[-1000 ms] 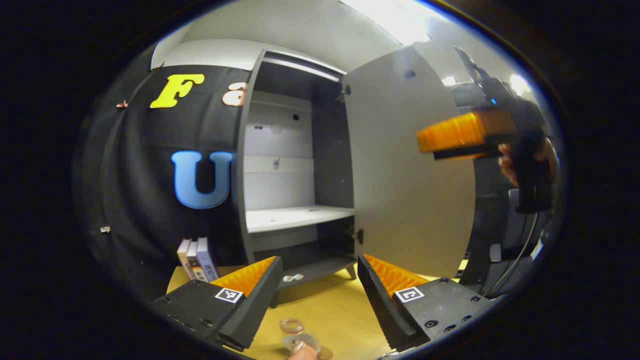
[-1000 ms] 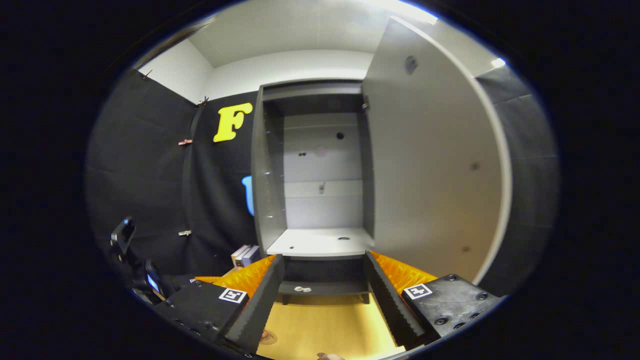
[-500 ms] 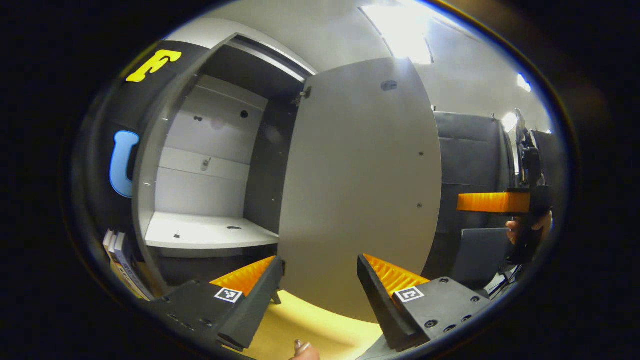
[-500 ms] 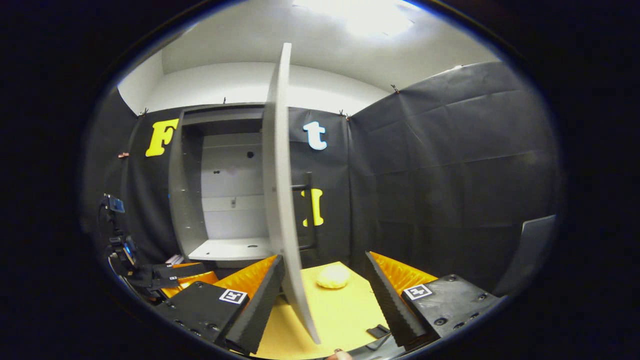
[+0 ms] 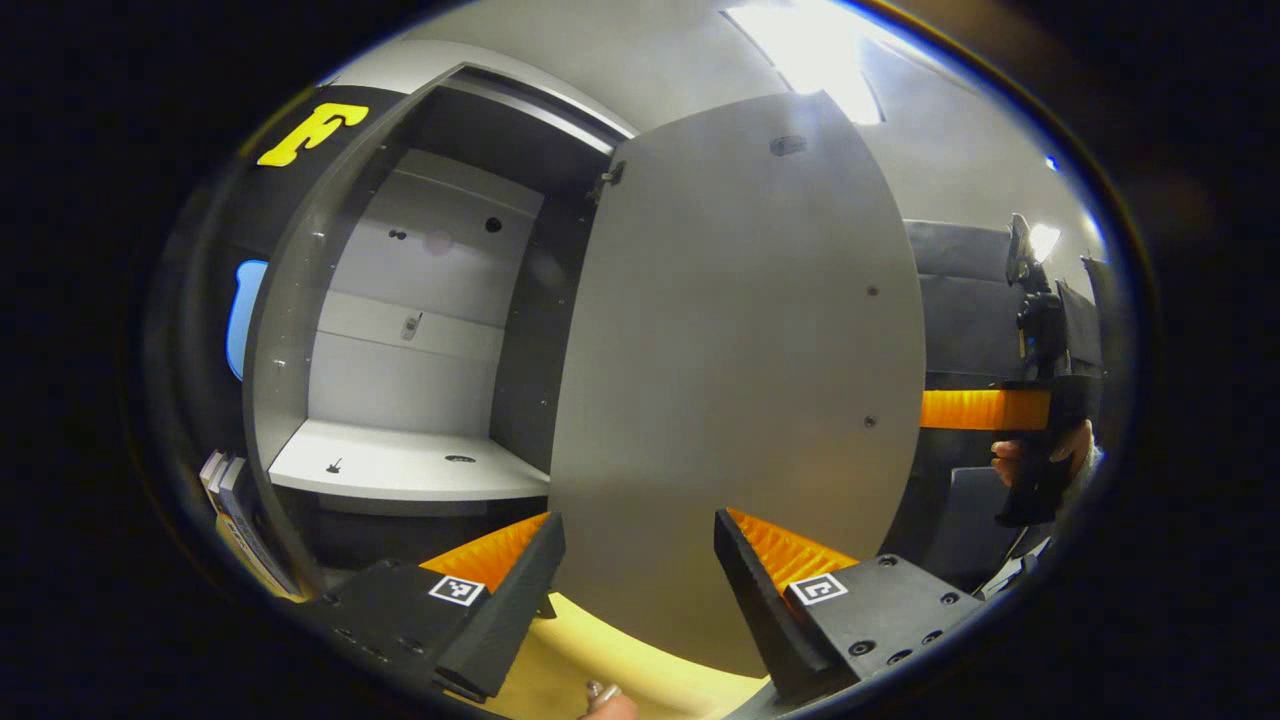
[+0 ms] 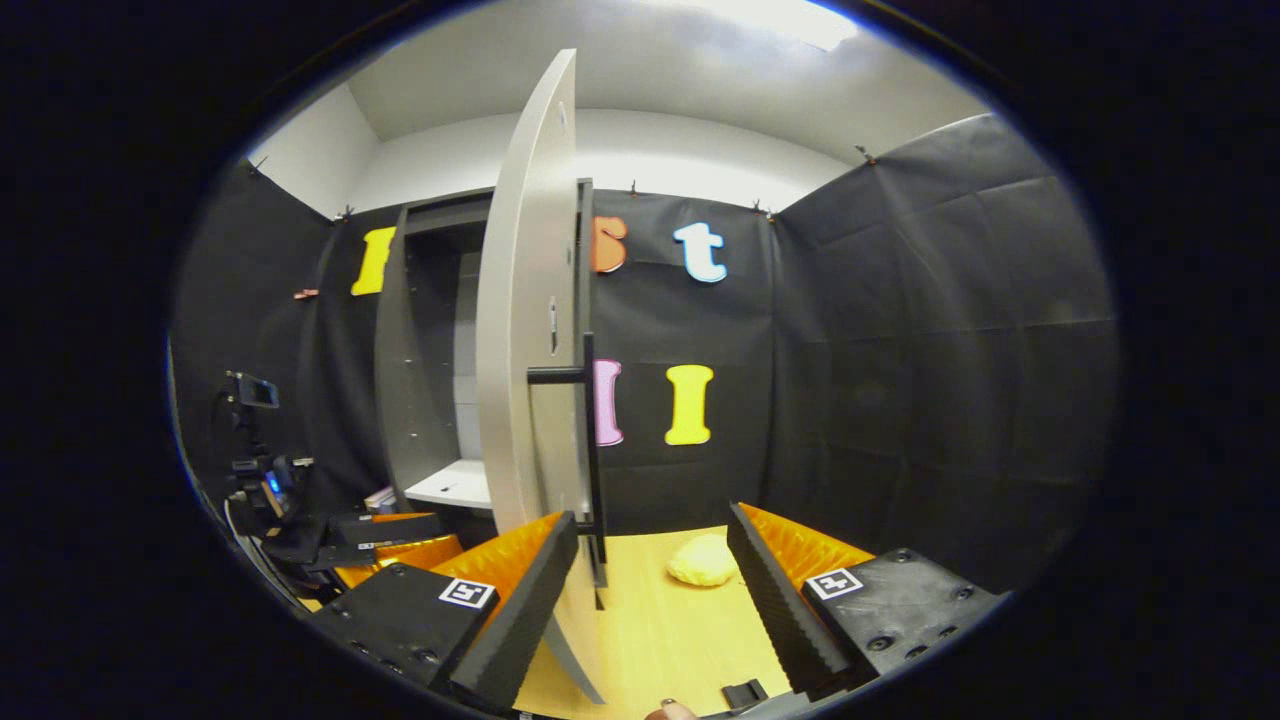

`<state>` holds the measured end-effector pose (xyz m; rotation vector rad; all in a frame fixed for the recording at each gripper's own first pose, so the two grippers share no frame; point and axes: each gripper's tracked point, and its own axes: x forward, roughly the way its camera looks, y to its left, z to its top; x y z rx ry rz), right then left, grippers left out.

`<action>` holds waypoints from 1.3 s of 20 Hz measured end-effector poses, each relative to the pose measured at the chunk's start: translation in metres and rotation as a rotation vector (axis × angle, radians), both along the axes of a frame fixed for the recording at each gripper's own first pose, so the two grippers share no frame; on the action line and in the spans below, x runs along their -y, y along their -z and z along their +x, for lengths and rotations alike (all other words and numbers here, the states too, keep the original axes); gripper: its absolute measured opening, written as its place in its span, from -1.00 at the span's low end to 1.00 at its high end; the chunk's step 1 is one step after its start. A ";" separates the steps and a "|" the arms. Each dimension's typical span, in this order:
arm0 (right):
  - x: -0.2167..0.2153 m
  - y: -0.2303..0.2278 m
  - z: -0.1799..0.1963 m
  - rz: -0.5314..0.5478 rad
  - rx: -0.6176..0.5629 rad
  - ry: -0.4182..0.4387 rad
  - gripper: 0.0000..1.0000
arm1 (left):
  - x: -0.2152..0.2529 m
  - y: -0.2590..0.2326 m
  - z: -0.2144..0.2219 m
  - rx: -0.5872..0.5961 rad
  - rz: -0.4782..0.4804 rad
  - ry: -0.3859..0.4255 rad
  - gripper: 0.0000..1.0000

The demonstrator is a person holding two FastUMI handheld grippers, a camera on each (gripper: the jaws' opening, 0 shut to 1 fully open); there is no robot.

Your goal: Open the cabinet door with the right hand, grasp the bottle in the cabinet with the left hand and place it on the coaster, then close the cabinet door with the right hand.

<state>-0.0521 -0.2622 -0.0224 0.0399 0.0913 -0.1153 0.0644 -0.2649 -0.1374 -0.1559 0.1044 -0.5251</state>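
Door (image 5: pixel 730 400) is the thing in play now: in the left gripper view, going left to right, a few books (image 5: pixel 228 500) stand at the far left, then the cabinet (image 5: pixel 400 330) with its bare shelf (image 5: pixel 400 470), then the door's inner face swung wide, and at the far right the right gripper's finger reaching in level behind the door's free edge. The left gripper (image 5: pixel 632 560) is spread and holds nothing, hanging near the door. In the right gripper view the door (image 6: pixel 525 350) is seen edge-on with its dark handle (image 6: pixel 588 440) facing right, a pale yellow lump (image 6: pixel 705 560) on the table (image 6: pixel 650 630) beyond. The right gripper (image 6: pixel 650 590) is spread, its left finger just beside the door's lower edge. Half a second ago the door stood nearer the middle of that view; now the handle side shows, so the hand has come round to the outer face, likely ready to push it closed. Neither bottle nor coaster can be made out.
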 end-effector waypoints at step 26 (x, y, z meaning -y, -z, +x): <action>-0.220 0.039 0.097 0.104 -0.002 -0.439 0.95 | -0.220 -0.037 -0.069 0.004 0.091 -0.479 0.84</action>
